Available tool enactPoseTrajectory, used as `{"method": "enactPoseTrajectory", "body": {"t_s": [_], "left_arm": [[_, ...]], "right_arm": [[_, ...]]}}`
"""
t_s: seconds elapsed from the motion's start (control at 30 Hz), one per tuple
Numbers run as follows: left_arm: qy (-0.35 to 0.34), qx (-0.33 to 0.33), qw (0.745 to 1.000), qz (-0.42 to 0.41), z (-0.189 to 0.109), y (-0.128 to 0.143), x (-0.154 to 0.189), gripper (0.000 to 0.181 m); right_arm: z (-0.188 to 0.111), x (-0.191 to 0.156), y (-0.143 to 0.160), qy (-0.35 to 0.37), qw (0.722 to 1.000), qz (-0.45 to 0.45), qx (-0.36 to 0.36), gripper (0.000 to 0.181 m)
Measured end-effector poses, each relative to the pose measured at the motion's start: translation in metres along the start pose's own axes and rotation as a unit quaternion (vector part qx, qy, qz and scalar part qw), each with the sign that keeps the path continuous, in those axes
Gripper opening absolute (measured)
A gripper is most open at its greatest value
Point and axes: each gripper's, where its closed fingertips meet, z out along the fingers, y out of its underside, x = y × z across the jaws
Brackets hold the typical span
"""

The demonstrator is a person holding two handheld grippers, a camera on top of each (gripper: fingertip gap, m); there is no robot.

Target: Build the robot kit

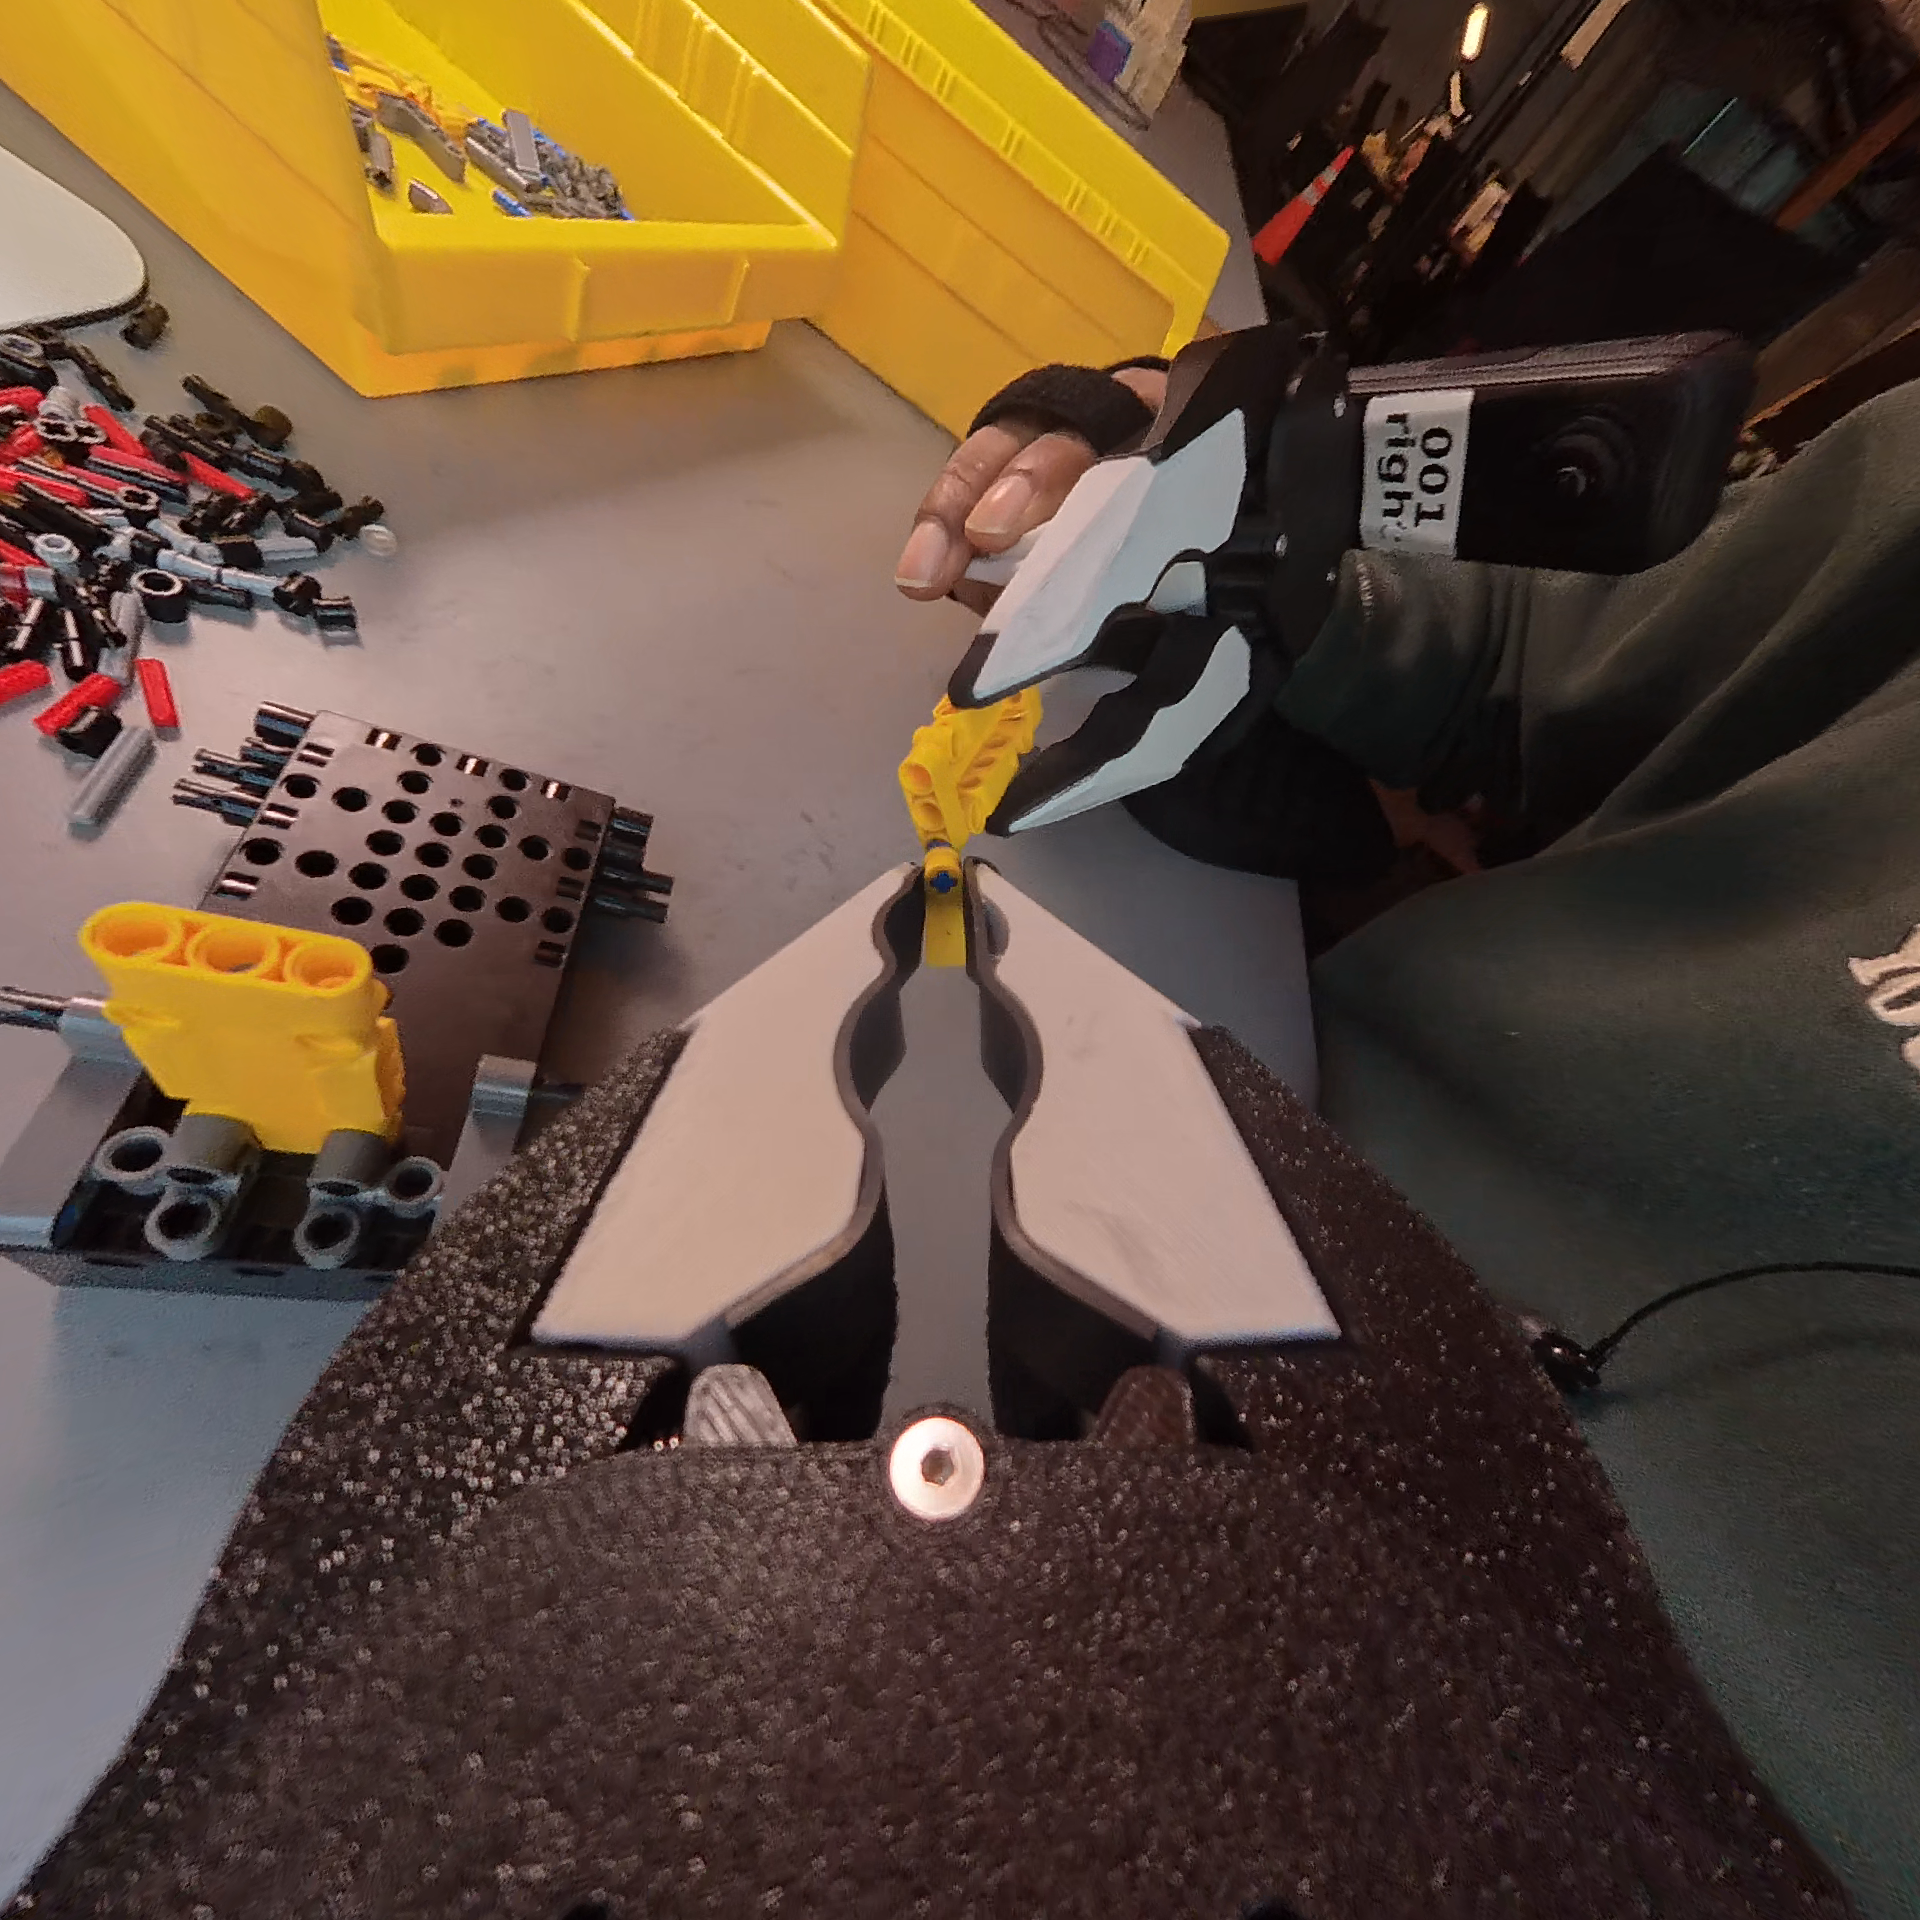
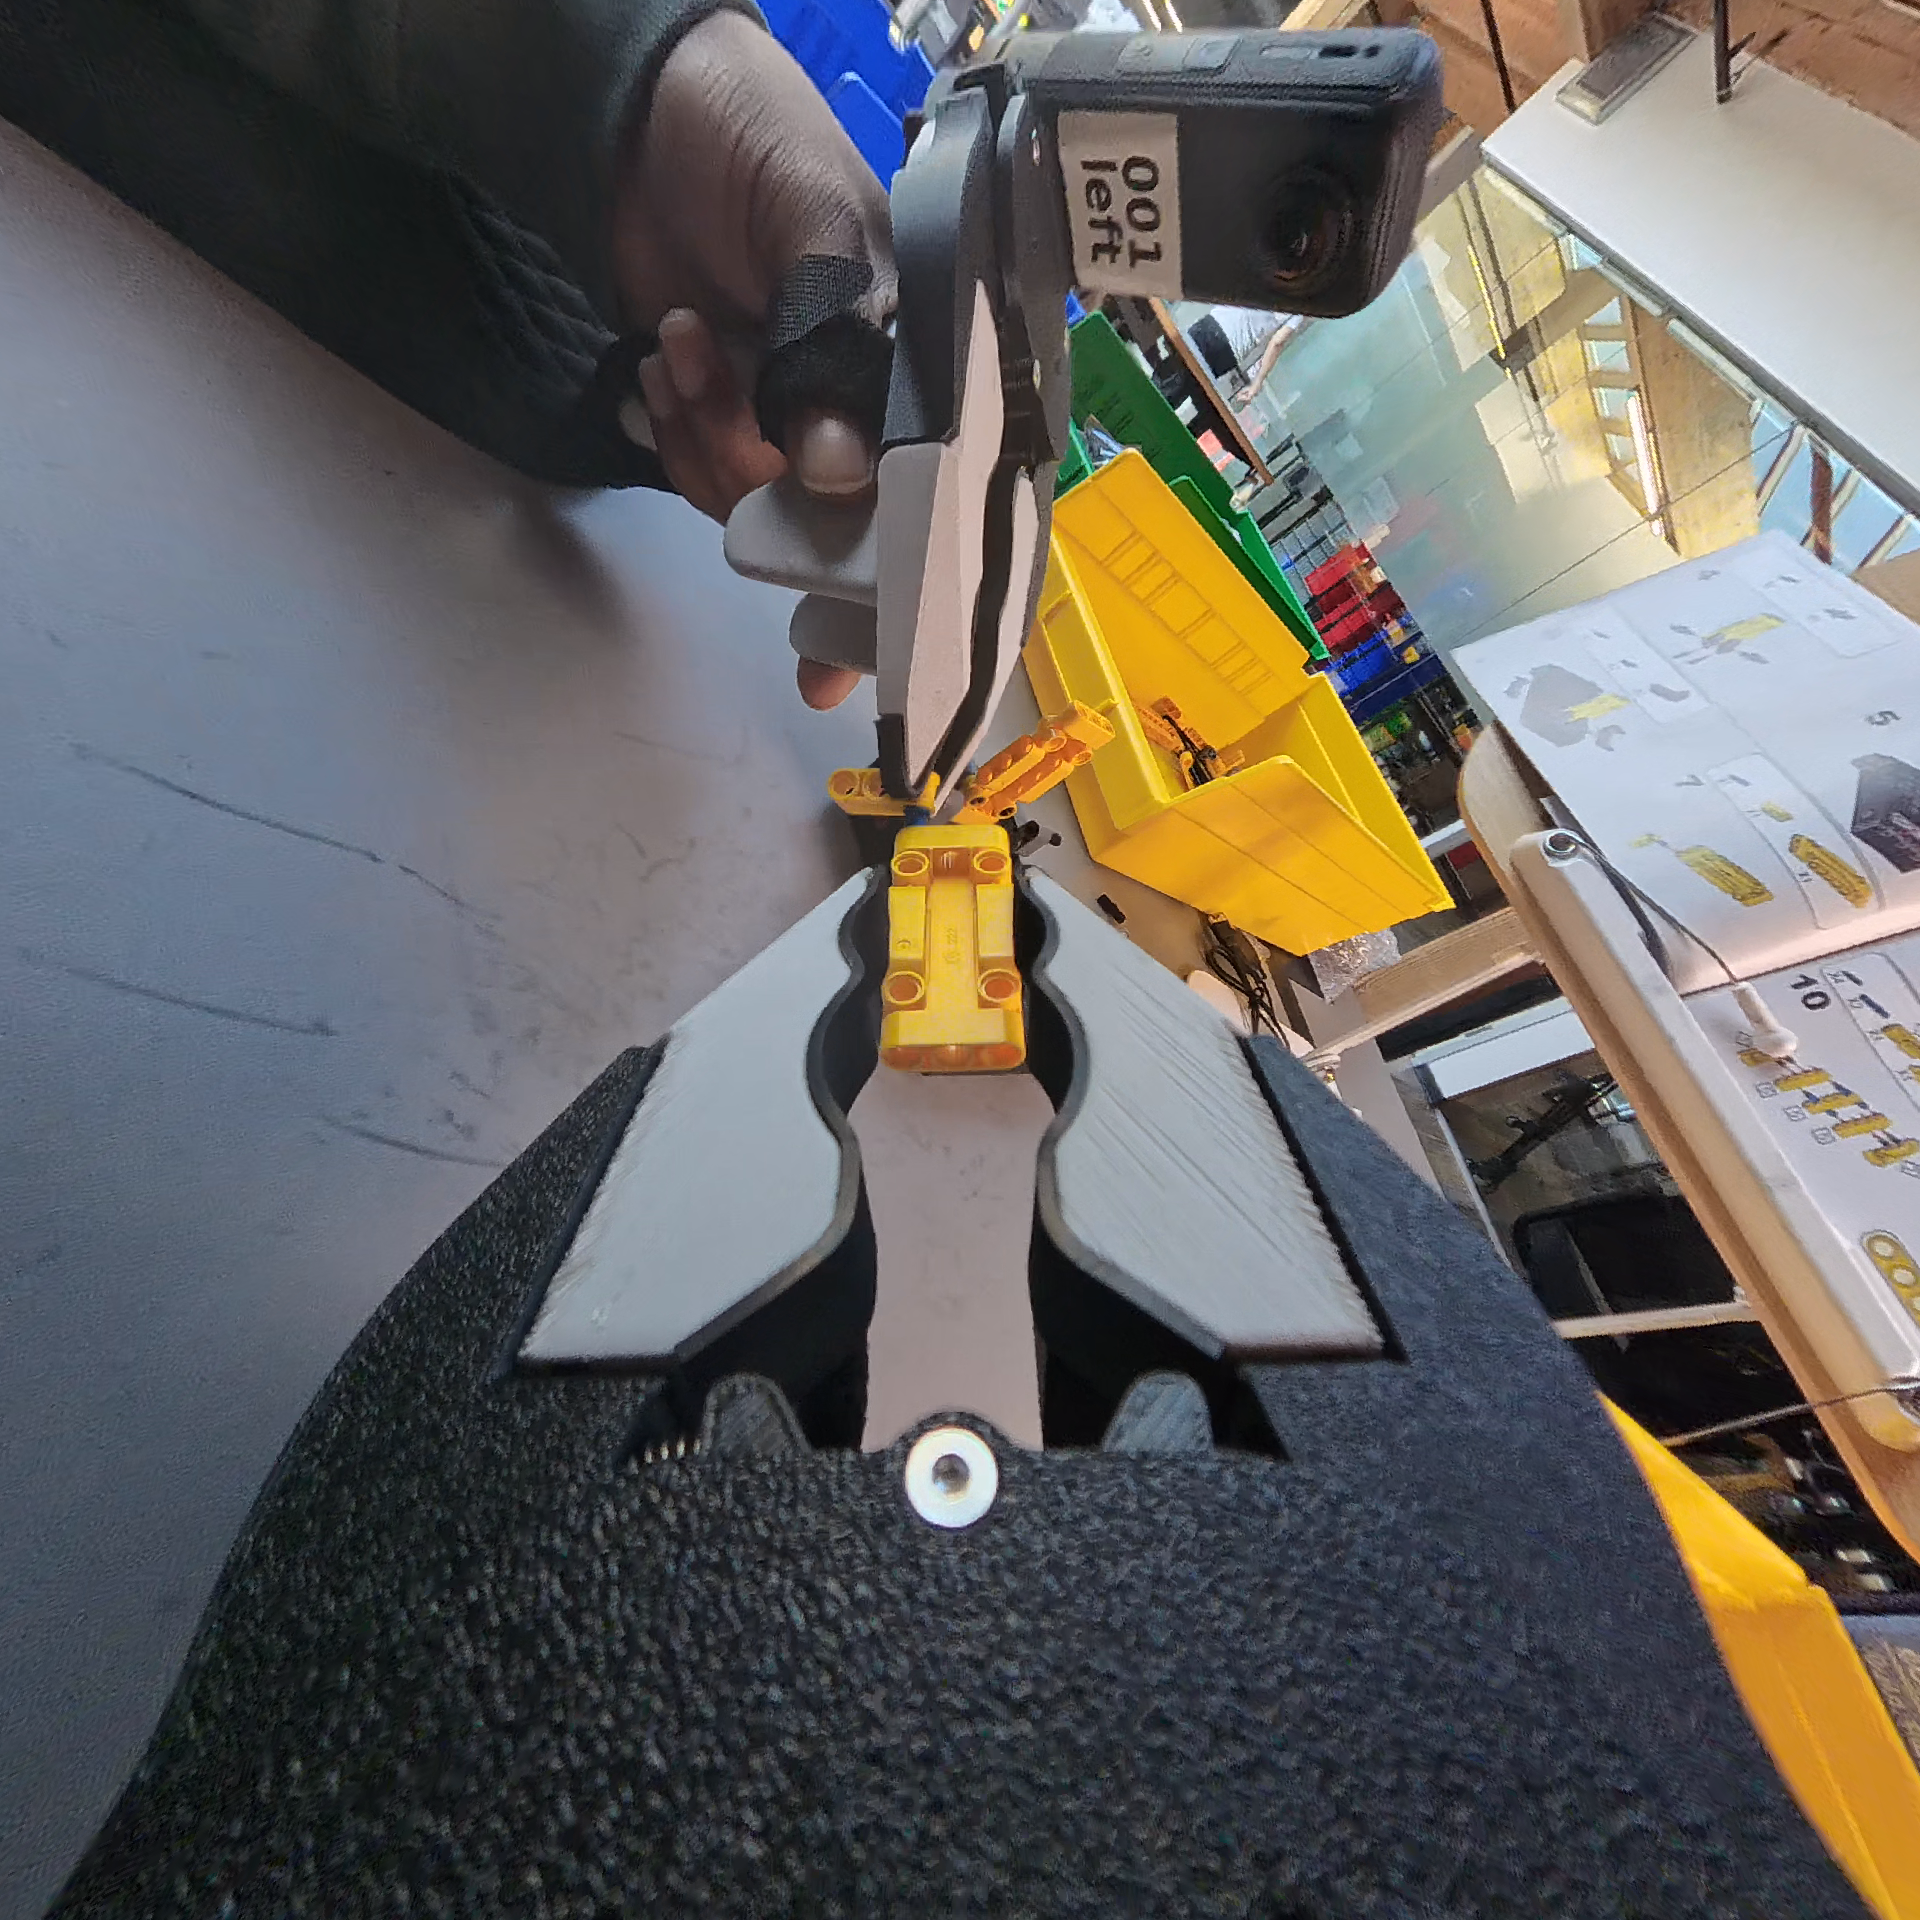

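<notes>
Presently we find the left gripper [image 1: 943, 883] pinching a small yellow connector [image 1: 942, 914], the right gripper [image 2: 951, 894] clamping a yellow block [image 2: 951, 961], ends meeting, evidently for alignment

The left claw [image 1: 943, 883] has its two fingers drawn nearly together at the tips, pinching something small between them. The right claw [image 2: 951, 894] stands wider, its fingers pressed against both sides of a broader piece, and it meets the left one tip to tip above the desk [image 1: 644, 582]. Each is held by a hand [image 2: 748, 312] in a fingerless black glove with a dark green sleeve [image 1: 1558, 665].
</notes>
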Motion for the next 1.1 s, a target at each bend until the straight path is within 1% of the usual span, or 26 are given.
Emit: {"method": "enactPoseTrajectory", "body": {"t_s": [0.27,0.37,0.6,0.7,0.73,0.8,0.83,0.87,0.93,1.03,1.1], "left_arm": [[0.088,0.054,0.993,-0.061,-0.006,-0.012,0.015,0.006],[0.142,0.085,0.981,-0.101,-0.01,-0.02,0.022,0.006],[0.169,0.081,0.975,-0.121,-0.009,-0.018,0.026,0.006],[0.193,0.062,0.973,-0.108,-0.004,-0.015,0.041,0.006],[0.186,0.055,0.976,-0.098,0.001,-0.014,0.044,0.006],[0.153,0.073,0.982,-0.082,-0.003,-0.025,0.037,0.006],[0.127,0.073,0.987,-0.068,-0.007,-0.027,0.029,0.006],[0.1,0.065,0.991,-0.055,-0.01,-0.024,0.021,0.006],[0.093,0.061,0.992,-0.056,-0.011,-0.02,0.017,0.006],[0.063,0.029,0.997,-0.042,-0.003,-0.007,0.011,0.006],[0.05,0.019,0.998,-0.028,0.0,-0.005,0.01,0.006]], "right_arm": [[-0.008,0.009,-0.014,0.003,0.998,0.047,0.053,0.023],[-0.012,0.014,-0.022,0.007,0.994,0.073,0.078,0.023],[-0.015,0.012,-0.025,-0.007,0.993,0.082,0.084,0.023],[-0.009,0.004,-0.018,-0.021,0.996,0.066,0.059,0.022],[-0.007,-0.001,-0.017,-0.031,0.995,0.07,0.056,0.021],[-0.01,0.009,-0.015,-0.016,0.995,0.084,0.058,0.021],[-0.015,0.016,-0.017,-0.007,0.993,0.093,0.068,0.0],[-0.016,0.021,-0.017,0.004,0.993,0.094,0.067,0.0],[-0.012,0.018,-0.014,0.004,0.995,0.08,0.051,0.0],[-0.006,0.006,-0.008,-0.021,0.997,0.073,0.031,0.0],[-0.006,0.005,-0.008,-0.027,0.996,0.081,0.032,0.0]]}}
